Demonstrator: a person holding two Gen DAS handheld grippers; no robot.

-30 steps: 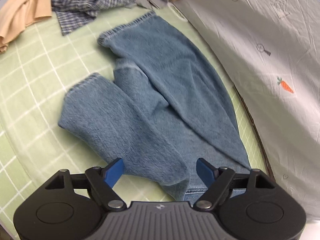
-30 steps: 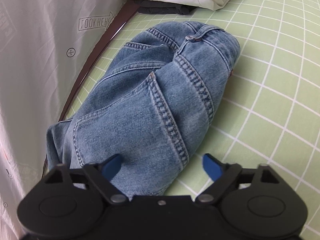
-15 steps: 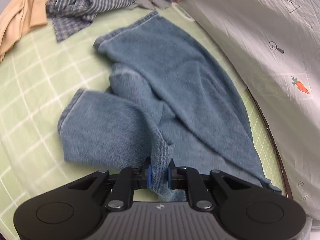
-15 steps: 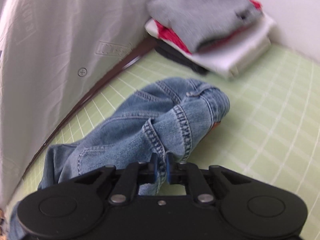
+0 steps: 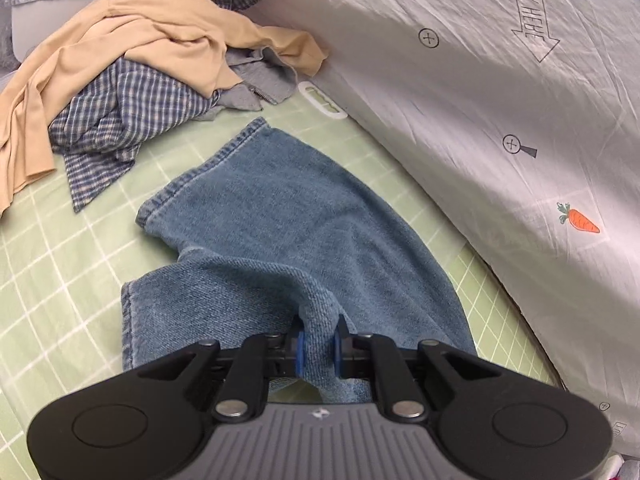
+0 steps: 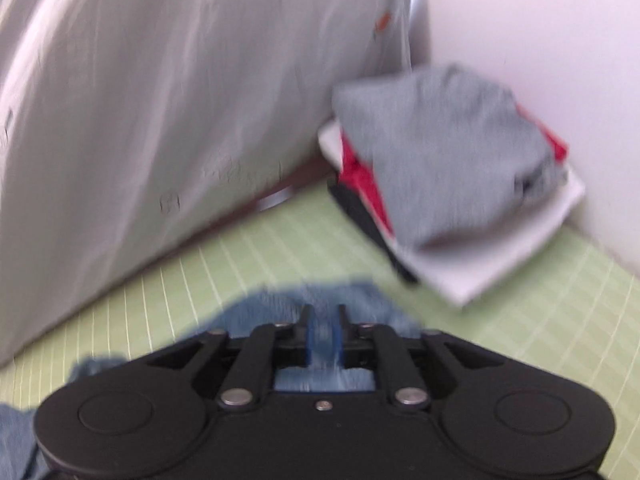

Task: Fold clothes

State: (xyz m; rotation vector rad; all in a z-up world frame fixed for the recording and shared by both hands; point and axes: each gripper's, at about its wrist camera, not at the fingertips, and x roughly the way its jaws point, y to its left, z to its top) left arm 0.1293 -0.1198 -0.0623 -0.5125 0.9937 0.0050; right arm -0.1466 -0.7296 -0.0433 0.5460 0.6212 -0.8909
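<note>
The left gripper [image 5: 319, 347] fingers clamp a raised fold of the jeans [image 5: 288, 216]. The right gripper [image 6: 323, 343] fingers, opening slightly, have denim between them.

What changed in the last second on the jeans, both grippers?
Both grippers went from open to clamped on the jeans: left gripper pinches a fold near the legs, right gripper has denim between its now slightly opening jaws. Both lifted the cloth. Unfolded pile and folded stack stayed put.
</note>
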